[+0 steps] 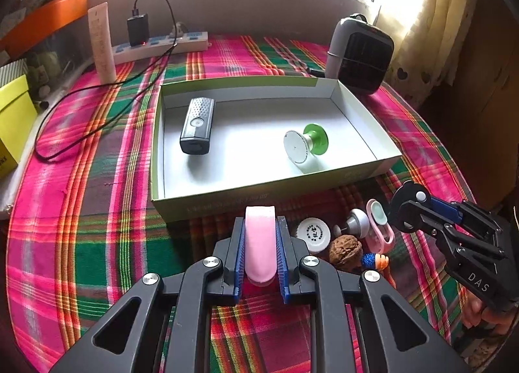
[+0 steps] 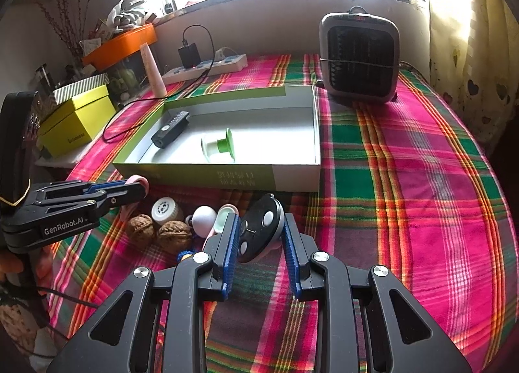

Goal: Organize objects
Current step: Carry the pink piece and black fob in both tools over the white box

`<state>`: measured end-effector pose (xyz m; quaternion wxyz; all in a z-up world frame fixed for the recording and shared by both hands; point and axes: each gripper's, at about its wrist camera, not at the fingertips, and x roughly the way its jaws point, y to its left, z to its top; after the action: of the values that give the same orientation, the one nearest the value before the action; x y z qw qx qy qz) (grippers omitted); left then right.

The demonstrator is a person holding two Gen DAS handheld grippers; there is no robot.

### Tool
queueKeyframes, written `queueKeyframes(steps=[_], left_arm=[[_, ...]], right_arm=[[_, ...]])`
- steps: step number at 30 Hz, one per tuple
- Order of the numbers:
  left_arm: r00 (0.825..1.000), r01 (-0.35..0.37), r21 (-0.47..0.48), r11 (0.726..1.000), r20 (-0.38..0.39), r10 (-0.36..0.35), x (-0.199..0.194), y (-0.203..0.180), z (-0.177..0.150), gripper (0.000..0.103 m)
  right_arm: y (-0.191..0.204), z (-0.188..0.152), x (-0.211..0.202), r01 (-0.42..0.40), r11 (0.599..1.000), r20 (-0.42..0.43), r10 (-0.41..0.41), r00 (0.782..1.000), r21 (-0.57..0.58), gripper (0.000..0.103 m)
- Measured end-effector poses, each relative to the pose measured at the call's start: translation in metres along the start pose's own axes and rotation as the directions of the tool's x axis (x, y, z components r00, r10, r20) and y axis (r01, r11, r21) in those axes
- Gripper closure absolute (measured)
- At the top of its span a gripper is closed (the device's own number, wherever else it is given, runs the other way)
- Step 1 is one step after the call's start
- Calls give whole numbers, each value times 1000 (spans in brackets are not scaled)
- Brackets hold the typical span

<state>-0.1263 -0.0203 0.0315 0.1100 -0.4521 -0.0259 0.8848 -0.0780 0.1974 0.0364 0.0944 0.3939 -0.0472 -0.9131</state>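
My left gripper (image 1: 259,222) is shut on a pink rounded strip (image 1: 259,246), held just in front of the near wall of the green-rimmed box (image 1: 207,202). Inside the box lie a black flat device (image 1: 197,126) and a green-and-white spool (image 1: 305,142). My right gripper (image 2: 261,222) is shut on a black oval key fob (image 2: 259,227) with white buttons, low over the cloth by the box's near wall (image 2: 292,178). In the right wrist view the left gripper (image 2: 133,189) shows at the left with the pink strip (image 2: 138,181).
Between the grippers lie loose items: a white cap (image 2: 165,209), two walnuts (image 2: 174,235), a white knob (image 2: 204,215), a pink-and-mint piece (image 1: 379,227) and a small blue-orange figure (image 1: 373,259). A heater (image 2: 360,58), power strip (image 2: 207,68), tube (image 1: 102,42) and yellow box (image 2: 78,120) stand behind.
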Motion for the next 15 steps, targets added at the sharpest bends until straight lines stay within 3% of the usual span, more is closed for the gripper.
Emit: queueKeyframes(steps=[15], left_arm=[[998, -1, -4, 1000, 61, 1, -10, 2, 31, 87]], right_arm=[[9, 37, 2, -37, 999, 48, 39, 998, -38, 75]])
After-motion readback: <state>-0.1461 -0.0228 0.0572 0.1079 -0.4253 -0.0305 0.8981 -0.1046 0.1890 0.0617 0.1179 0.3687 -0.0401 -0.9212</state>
